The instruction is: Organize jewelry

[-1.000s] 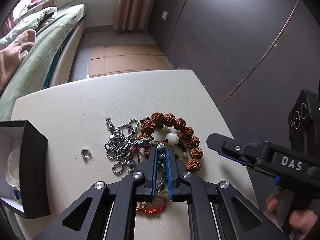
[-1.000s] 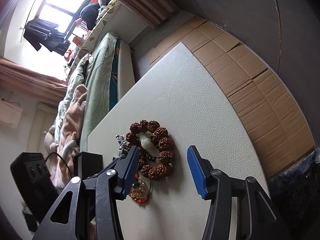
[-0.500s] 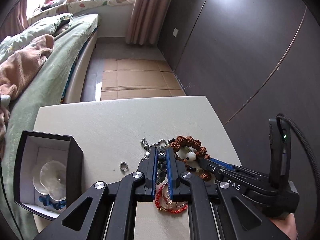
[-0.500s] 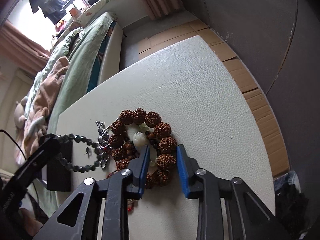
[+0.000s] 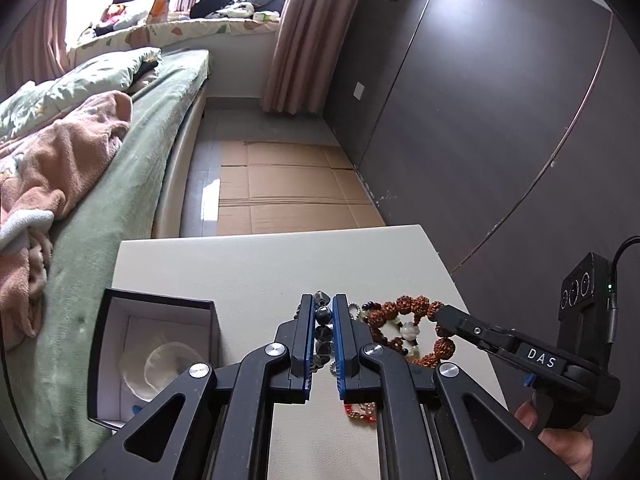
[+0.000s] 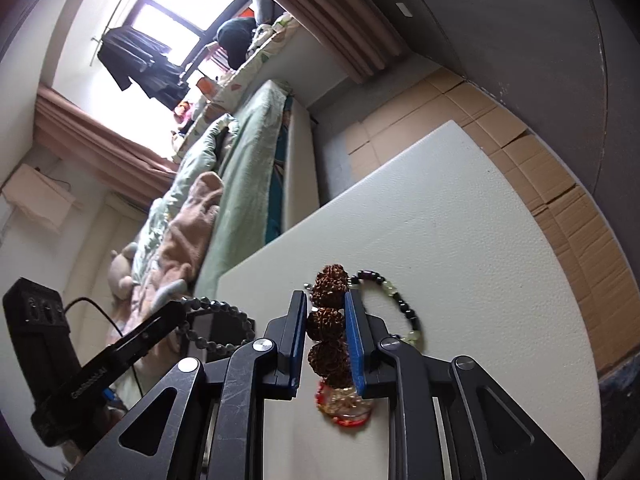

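Note:
My left gripper (image 5: 322, 305) is shut on a dark grey bead bracelet (image 5: 323, 330) and holds it above the white table (image 5: 248, 276); the loop hangs from it in the right wrist view (image 6: 224, 324). My right gripper (image 6: 327, 300) is shut on a brown rudraksha seed bracelet (image 6: 329, 320), also seen in the left wrist view (image 5: 404, 308). A thin black-and-green bead bracelet (image 6: 400, 304) and a red-and-gold bracelet (image 6: 344, 408) lie on the table by the right gripper. An open black jewelry box (image 5: 148, 356) with a white lining stands at the left.
A bed with green bedding (image 5: 120, 152) runs along the table's left side. Cardboard sheets (image 5: 288, 188) cover the floor beyond the table. A dark wall (image 5: 480, 120) is on the right. A silver chain is partly hidden behind the left fingers.
My left gripper has lifted the grey bead bracelet up off the pile. My right gripper moved in and closed on the brown seed bracelet.

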Action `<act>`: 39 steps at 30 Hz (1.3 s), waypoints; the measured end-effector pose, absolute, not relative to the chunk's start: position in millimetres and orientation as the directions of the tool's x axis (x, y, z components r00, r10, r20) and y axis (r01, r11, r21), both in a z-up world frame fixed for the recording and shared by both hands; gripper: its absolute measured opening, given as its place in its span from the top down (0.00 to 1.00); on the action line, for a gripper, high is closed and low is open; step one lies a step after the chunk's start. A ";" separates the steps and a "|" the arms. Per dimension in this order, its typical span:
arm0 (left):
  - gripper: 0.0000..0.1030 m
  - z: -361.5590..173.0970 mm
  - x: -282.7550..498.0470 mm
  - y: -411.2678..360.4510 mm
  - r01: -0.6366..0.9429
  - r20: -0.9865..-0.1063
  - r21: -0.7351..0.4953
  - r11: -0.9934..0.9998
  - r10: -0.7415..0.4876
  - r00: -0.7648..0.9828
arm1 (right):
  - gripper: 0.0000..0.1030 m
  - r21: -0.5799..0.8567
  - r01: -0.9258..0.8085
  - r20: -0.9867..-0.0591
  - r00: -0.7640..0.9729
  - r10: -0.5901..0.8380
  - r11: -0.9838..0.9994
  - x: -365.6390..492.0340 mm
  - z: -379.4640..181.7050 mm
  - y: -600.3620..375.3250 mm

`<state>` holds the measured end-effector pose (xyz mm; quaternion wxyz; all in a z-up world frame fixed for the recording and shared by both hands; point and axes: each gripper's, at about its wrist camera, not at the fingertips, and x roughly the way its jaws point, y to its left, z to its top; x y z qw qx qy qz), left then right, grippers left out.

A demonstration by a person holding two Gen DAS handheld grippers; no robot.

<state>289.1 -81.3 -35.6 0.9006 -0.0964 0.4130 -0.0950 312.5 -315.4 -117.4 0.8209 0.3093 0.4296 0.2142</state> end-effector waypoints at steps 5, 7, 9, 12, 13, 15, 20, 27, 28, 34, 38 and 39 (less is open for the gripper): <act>0.92 -16.8 283.7 -58.3 0.072 -0.706 -0.238 0.969 -0.223 0.672 | 0.80 0.737 -0.124 -0.494 0.572 0.655 0.664 309.9 -102.8 -305.0; 0.92 -10.5 280.4 -49.2 0.064 -0.698 -0.227 0.972 -0.208 0.685 | 0.80 0.755 -0.151 -0.454 0.581 0.675 0.638 307.4 -96.1 -300.8; 0.92 -5.8 276.8 -39.9 0.054 -0.692 -0.218 0.974 -0.193 0.696 | 0.80 0.768 -0.180 -0.418 0.586 0.694 0.615 306.0 -88.9 -294.0; 0.92 -4.1 275.2 -27.3 0.036 -0.696 -0.208 0.977 -0.174 0.697 | 0.80 0.781 -0.224 -0.368 0.589 0.719 0.583 302.7 -79.9 -281.3; 0.92 -5.0 274.9 -24.1 0.030 -0.699 -0.203 0.979 -0.166 0.695 | 0.80 0.784 -0.239 -0.352 0.589 0.727 0.573 301.7 -76.6 -277.0; 0.92 -8.4 273.6 -19.1 0.014 -0.707 -0.187 0.982 -0.145 0.692 | 0.80 0.792 -0.267 -0.321 0.582 0.747 0.549 301.4 -70.8 -266.7; 0.91 -15.9 274.8 -2.0 -0.021 -0.724 -0.186 0.982 -0.123 0.679 | 0.80 0.794 -0.317 -0.284 0.560 0.778 0.518 300.1 -62.5 -242.7; 0.28 -18.2 266.0 34.2 -0.092 -0.705 -0.252 0.963 -0.118 0.699 | 0.80 0.801 -0.355 -0.271 0.502 0.822 0.481 302.1 -62.4 -204.3; 0.26 -17.1 262.3 39.2 -0.099 -0.697 -0.253 0.962 -0.110 0.709 | 0.80 0.801 -0.365 -0.268 0.492 0.828 0.475 302.8 -62.1 -197.7; 0.24 -16.7 244.7 67.2 -0.150 -0.689 -0.240 0.959 -0.059 0.723 | 0.80 0.775 -0.425 -0.295 0.411 0.863 0.467 308.5 -60.5 -153.2; 0.09 -16.5 233.8 81.1 -0.174 -0.674 -0.257 0.951 -0.047 0.737 | 0.54 0.748 -0.443 -0.346 0.375 0.860 0.495 310.0 -61.8 -134.5; 0.06 -16.7 231.5 82.5 -0.177 -0.671 -0.262 0.949 -0.047 0.740 | 0.36 0.732 -0.447 -0.360 0.388 0.848 0.515 308.1 -60.6 -134.5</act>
